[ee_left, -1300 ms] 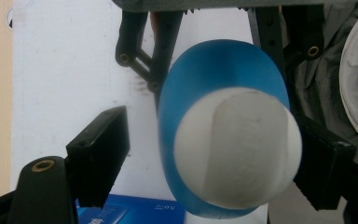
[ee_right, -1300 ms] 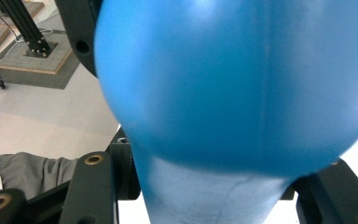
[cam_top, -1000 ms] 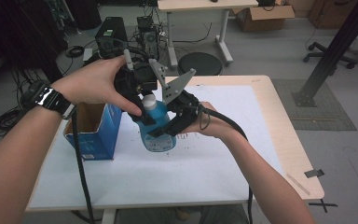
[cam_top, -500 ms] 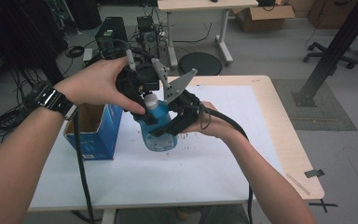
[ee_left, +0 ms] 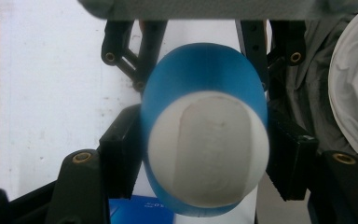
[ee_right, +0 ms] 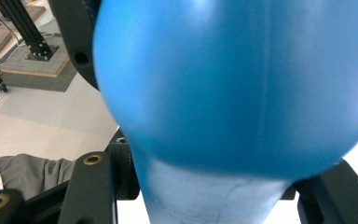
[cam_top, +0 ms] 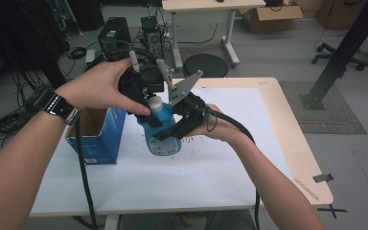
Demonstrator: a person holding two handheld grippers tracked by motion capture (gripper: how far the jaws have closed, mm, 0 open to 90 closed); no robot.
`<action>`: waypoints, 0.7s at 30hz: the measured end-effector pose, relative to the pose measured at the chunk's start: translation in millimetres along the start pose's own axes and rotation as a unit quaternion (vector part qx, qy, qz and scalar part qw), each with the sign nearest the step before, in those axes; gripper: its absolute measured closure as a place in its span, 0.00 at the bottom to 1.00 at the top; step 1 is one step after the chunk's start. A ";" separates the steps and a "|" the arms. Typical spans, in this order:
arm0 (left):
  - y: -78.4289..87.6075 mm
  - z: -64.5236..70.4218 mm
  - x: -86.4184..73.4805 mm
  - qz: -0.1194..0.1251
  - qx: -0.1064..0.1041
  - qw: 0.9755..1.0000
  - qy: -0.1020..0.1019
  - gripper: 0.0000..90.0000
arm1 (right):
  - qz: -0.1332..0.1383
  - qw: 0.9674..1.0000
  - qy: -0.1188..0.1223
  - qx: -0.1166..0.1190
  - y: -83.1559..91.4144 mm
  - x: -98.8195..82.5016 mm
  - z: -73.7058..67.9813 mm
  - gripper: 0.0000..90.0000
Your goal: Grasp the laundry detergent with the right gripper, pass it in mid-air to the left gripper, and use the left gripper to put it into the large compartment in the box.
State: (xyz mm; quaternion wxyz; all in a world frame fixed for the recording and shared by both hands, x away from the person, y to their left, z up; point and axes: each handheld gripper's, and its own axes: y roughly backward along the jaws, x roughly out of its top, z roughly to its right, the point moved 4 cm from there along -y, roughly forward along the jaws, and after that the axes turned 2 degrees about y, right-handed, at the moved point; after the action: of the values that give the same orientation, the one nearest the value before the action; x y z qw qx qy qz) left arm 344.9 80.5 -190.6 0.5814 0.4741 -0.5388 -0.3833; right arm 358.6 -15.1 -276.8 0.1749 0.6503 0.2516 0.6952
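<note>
The bottle is blue with a white cap and is held above the white-covered surface, near its centre and just right of the blue box. The right gripper clamps the bottle body from the side; in the right gripper view the blue body sits between its two black jaws. The left gripper comes in from above, and its jaws have just been closing, with the cap between them; in the left gripper view the cap is seen end-on, pressed by a pad on each side. The bottle carries a label, but its writing is too small to read. The box shows white print on its side, also unreadable. The cap top bears faint embossing that cannot be made out.
</note>
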 end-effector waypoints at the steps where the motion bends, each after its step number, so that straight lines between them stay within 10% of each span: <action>1: 0.2 0.1 0.2 -0.001 0.000 1.000 0.000 0.42 | -0.001 1.000 0.001 0.000 -0.2 0.1 0.1 0.48; 9: 2.8 -0.4 1.6 -0.007 0.002 1.000 0.007 0.42 | 0.000 1.000 -0.007 -0.010 1.0 -3.0 2.8 0.34; 16: 10.9 -8.5 -3.1 -0.012 0.022 0.998 0.063 0.42 | -0.023 0.999 -0.018 -0.026 4.2 -14.9 8.1 0.22; 21: 23.8 -19.3 -8.4 -0.015 0.050 0.991 0.126 0.42 | -0.056 0.997 -0.026 -0.036 8.0 -27.2 11.9 0.16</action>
State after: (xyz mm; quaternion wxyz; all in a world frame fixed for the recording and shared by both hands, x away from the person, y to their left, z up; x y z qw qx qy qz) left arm 361.4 97.3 -169.2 0.6142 0.5550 -0.4725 -0.3024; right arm 373.7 -35.6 -294.1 0.2434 0.6461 0.2580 0.6759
